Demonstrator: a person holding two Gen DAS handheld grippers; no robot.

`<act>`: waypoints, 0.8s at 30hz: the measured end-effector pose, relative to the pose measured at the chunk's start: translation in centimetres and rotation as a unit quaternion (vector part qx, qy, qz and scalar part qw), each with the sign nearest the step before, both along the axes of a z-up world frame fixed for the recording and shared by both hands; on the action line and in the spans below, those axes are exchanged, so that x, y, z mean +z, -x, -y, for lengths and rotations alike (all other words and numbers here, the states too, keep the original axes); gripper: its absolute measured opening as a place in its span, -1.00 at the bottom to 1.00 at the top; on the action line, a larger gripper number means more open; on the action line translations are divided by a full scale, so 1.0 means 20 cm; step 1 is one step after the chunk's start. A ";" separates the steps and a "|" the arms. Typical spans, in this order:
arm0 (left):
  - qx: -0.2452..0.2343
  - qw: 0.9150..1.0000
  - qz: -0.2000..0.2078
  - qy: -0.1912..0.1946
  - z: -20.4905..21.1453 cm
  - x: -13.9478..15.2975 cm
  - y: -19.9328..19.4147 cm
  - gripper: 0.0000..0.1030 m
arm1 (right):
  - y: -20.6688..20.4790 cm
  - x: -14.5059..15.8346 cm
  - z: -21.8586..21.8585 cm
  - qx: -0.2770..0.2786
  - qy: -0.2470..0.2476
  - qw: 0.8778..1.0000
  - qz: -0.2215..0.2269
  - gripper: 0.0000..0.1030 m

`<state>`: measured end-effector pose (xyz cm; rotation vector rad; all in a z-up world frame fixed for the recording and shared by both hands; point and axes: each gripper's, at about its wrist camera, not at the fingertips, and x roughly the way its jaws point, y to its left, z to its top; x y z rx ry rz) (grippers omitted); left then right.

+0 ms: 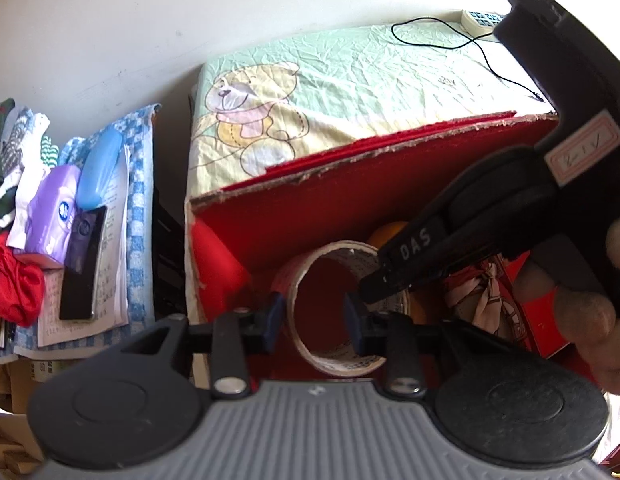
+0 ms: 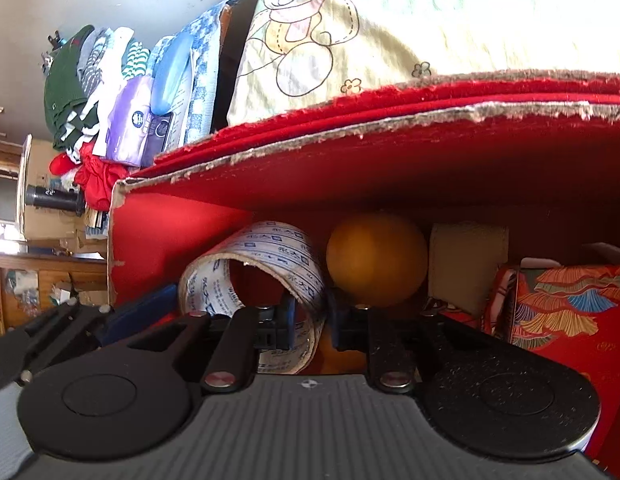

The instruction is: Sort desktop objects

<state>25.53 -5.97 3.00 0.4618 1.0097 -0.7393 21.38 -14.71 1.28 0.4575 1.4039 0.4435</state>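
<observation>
We have the left gripper [image 1: 313, 320] low and level, jaws parted, one blue pad [image 1: 274, 316] on each side of a wall. The right gripper [image 2: 311, 320] comes in from its right, angled down, jaws pinched close on a thin wall. A hand [image 1: 593, 312] wraps the right gripper's handle, fingers curled.

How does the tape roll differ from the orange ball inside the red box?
The tape roll is a hollow ring with printed text on it; the orange ball is solid-looking, round and plain. The right gripper has its fingers on either side of the roll's wall, while nothing holds the ball. The roll sits nearer the box's left wall, the ball behind it to the right. Both lie inside the red box.
</observation>
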 end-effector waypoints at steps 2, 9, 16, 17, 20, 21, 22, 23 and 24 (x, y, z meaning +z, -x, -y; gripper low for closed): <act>-0.001 1.000 -0.009 0.002 -0.01 -0.01 -0.01 -0.37 | 0.00 0.00 0.00 0.004 0.004 1.000 -0.003 -0.56; -0.008 1.000 -0.008 -0.003 -0.02 -0.04 -0.01 -0.37 | 0.00 0.01 0.02 -0.011 -0.011 1.000 -0.014 -0.48; -0.016 1.000 -0.013 0.013 -0.03 -0.01 -0.02 -0.37 | 0.01 0.05 0.02 -0.007 -0.017 1.000 0.012 -0.48; -0.020 1.000 -0.014 0.013 -0.03 -0.01 -0.02 -0.37 | 0.02 0.05 0.02 -0.004 -0.017 1.000 0.016 -0.50; -0.027 0.999 -0.017 0.010 -0.01 -0.02 -0.01 -0.37 | 0.02 0.03 0.00 -0.005 -0.017 1.000 0.021 -0.51; -0.027 0.999 -0.020 0.009 -0.01 -0.03 -0.01 -0.37 | 0.03 0.03 0.00 -0.007 -0.019 1.000 0.024 -0.55; -0.027 0.999 -0.022 0.007 0.00 -0.04 -0.02 -0.37 | 0.03 0.02 0.00 -0.007 -0.019 0.999 0.027 -0.58; -0.026 0.999 -0.022 0.006 0.00 -0.05 -0.02 -0.37 | 0.03 0.01 0.00 -0.007 -0.018 0.999 0.027 -0.61; -0.027 0.999 -0.017 0.004 0.01 -0.05 -0.01 -0.37 | 0.03 0.01 -0.01 -0.007 -0.016 1.000 0.024 -0.62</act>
